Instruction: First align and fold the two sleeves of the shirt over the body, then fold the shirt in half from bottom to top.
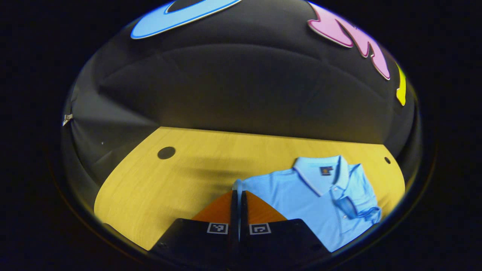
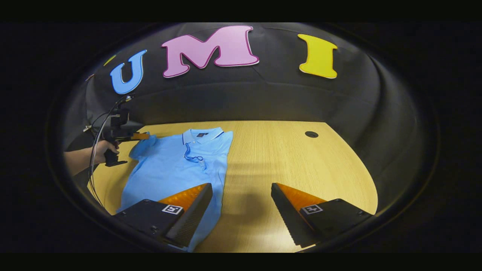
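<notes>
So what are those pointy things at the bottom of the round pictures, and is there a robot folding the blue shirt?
No robot here. A person holds a grabbing tool in each hand, and each tool carries a small camera looking along its two fingers. That is why the fingers poke in at the bottom.

In the left gripper view, the left gripper has its fingers pressed together on the sleeve of the blue shirt. In the right gripper view you see that same tool farther off, with the hand holding it.

The right gripper is open, holding nothing, above the shirt's edge. The shirt lies on a wooden table, its right sleeve already folded in.
</notes>
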